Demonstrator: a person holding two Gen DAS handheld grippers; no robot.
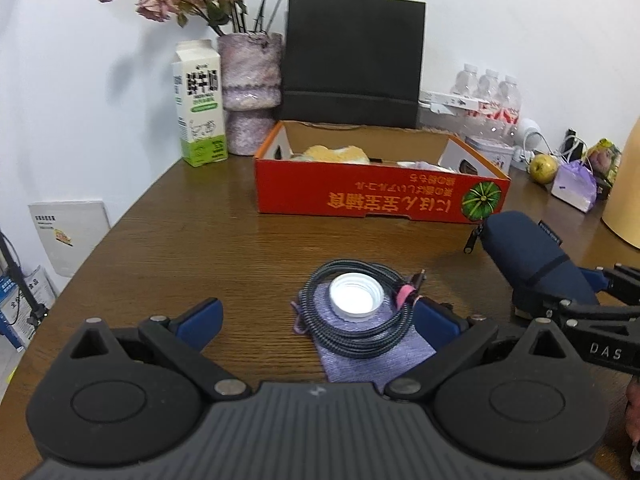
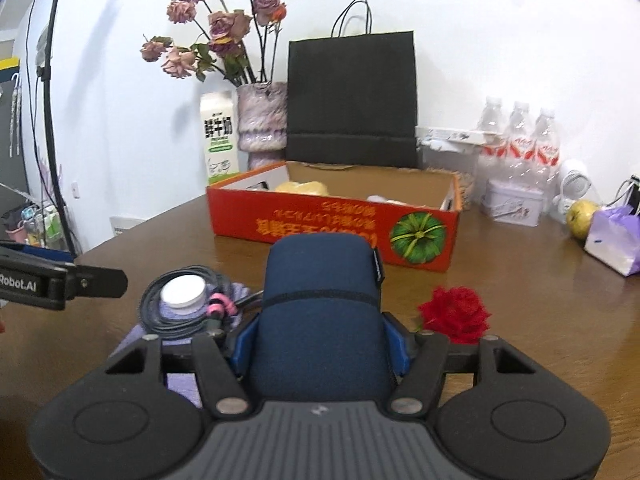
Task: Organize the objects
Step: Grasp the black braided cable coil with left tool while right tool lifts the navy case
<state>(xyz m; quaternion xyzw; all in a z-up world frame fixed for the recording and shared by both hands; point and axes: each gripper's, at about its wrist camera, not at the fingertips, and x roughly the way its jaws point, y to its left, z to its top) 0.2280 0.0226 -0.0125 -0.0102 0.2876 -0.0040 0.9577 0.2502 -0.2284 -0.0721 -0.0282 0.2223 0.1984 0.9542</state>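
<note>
My left gripper is open and empty, just above the table, its fingers either side of a purple cloth pouch. On the pouch lie a coiled grey cable and a white jar lid. My right gripper is shut on a navy zip case, held above the table; the case also shows at the right of the left wrist view. An open orange cardboard box stands behind, with some items inside. A red fabric rose lies right of the case.
Along the wall stand a milk carton, a vase of dried roses, a black paper bag and water bottles. A white tin, a yellow-green fruit and a purple packet sit at the right. The table edge curves at the left.
</note>
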